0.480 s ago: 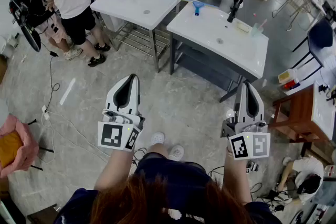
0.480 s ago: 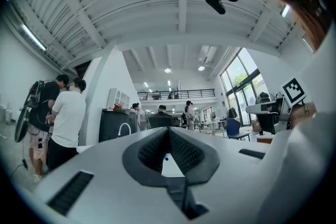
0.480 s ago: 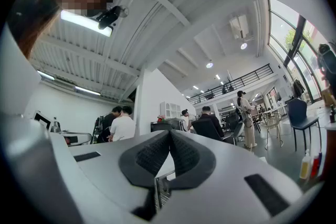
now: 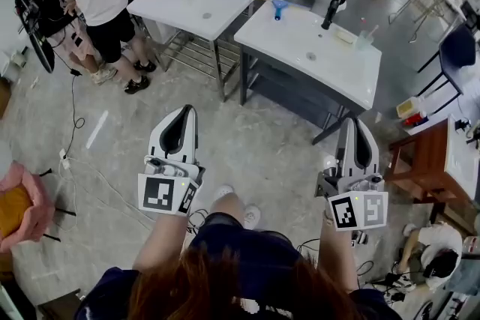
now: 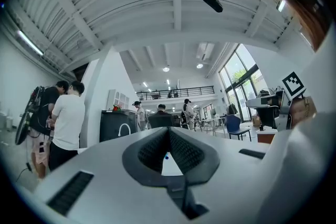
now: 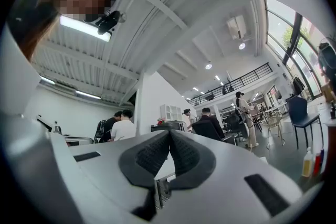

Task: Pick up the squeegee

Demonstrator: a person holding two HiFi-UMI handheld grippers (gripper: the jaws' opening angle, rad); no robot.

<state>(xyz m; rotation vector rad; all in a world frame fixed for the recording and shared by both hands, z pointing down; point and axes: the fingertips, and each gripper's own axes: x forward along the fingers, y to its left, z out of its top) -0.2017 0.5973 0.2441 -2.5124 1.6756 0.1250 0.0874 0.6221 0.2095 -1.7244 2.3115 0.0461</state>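
White sink (image 4: 180,4) beside second sink (image 4: 300,49)

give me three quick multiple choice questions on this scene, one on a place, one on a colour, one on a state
1. Where does the squeegee lie?
A. on the floor
B. on the right-hand white sink top, near its far edge
C. between the left gripper's jaws

2. What colour is its handle?
A. red
B. yellow
C. blue

3. How do the jaws of the right gripper stand?
A. together, nothing held
B. wide apart
C. closed on a cup

Answers:
1 B: the head view shows it lying there.
2 C: the handle shows bright blue.
3 A: the right gripper view shows the pads meeting with nothing between them.
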